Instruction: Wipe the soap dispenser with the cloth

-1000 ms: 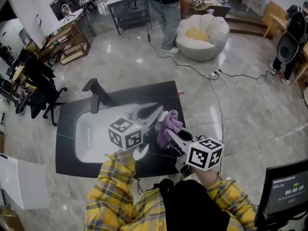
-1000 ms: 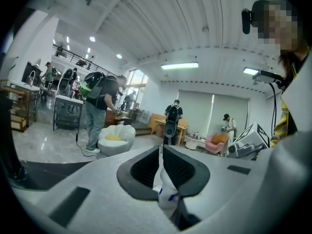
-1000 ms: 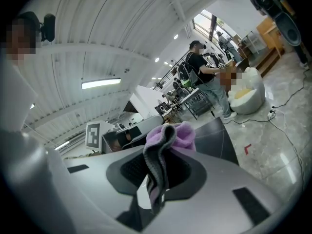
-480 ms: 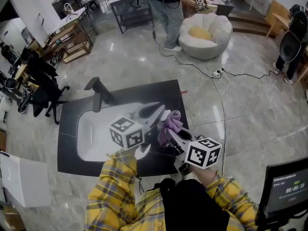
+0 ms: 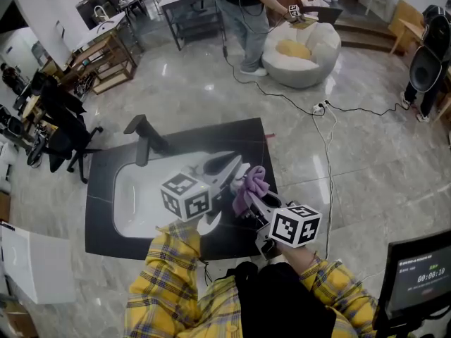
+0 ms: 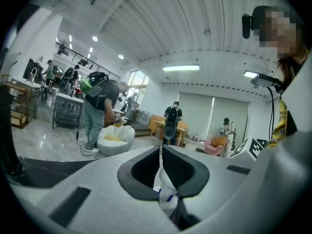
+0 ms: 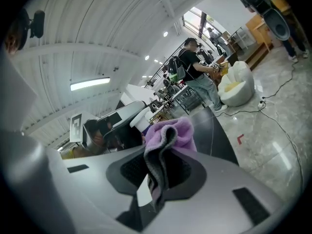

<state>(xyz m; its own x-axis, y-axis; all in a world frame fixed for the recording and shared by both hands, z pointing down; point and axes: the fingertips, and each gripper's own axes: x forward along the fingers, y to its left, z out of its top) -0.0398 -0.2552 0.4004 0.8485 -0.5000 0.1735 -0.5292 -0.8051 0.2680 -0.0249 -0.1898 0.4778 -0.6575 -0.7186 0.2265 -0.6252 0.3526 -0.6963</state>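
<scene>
Head view: blk counter, marble(?) floor

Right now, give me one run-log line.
left gripper: shut on soap dispenser | right gripper: shut on purple cloth | cloth-dispenser contact: cannot tell

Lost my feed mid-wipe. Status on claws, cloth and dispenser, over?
Left claw shut on soap dispenser. Right claw shut on purple cloth, close beside the other claw. Contact unclear; nothing between them.
</scene>
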